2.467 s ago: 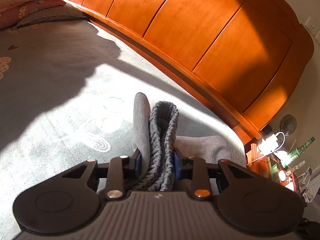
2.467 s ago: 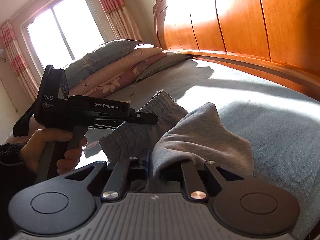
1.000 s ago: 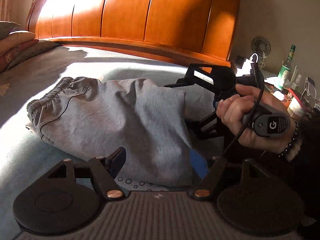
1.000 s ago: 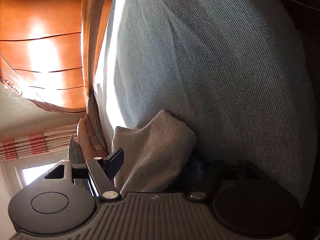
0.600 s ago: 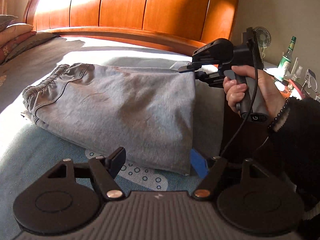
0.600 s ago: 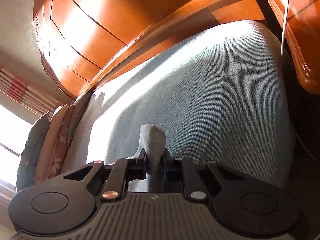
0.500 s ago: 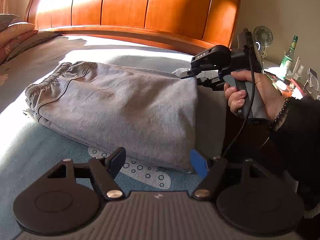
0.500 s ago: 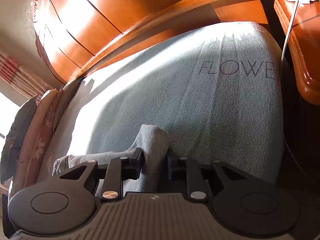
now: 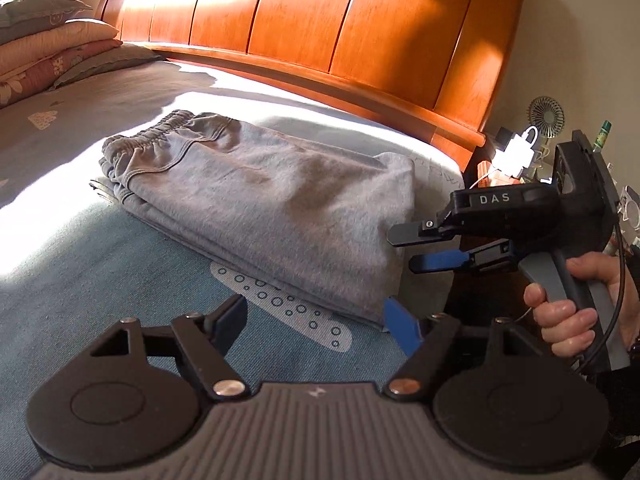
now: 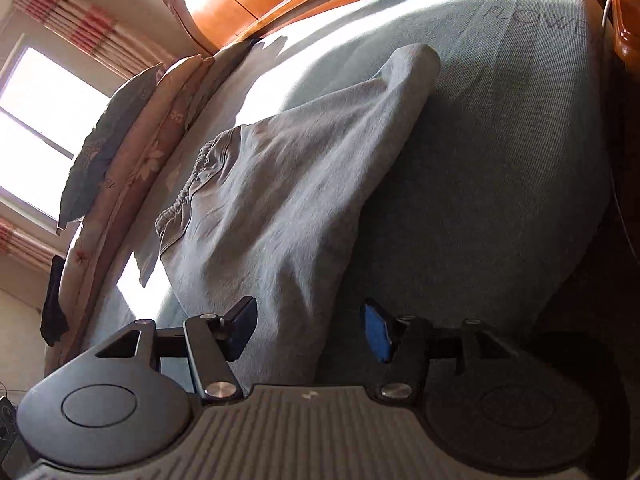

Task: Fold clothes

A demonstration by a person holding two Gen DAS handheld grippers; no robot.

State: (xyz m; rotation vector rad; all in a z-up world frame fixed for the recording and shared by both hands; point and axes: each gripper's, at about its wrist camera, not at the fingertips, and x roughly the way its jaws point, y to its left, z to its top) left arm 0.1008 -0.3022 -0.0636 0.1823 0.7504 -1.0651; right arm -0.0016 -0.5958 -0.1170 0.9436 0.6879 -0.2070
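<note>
Folded grey sweatpants [image 9: 260, 208] lie flat on the blue bedsheet [image 9: 100, 280], waistband to the left. My left gripper [image 9: 314, 318] hovers just short of their near edge; its jaws are opening, with only sheet between them. In the left wrist view my right gripper [image 9: 412, 250], held in a hand [image 9: 568, 312], sits beside the pants' right edge. Its jaws are opening and its pads are clear of the cloth. In the right wrist view the sweatpants [image 10: 280, 184] stretch away from my right gripper [image 10: 308, 326], their near fold lying loosely between the spread fingers.
An orange wooden headboard [image 9: 360, 40] runs along the far side of the bed. Stacked pillows [image 9: 48, 52] sit at the left end by a window [image 10: 36, 120]. A nightstand with a small fan [image 9: 546, 114], a charger and a bottle stands at the right.
The right gripper has let go of the pants' corner, rolled upright and drawn back from the fabric. The left gripper has backed away slightly. The pants now lie flat.
</note>
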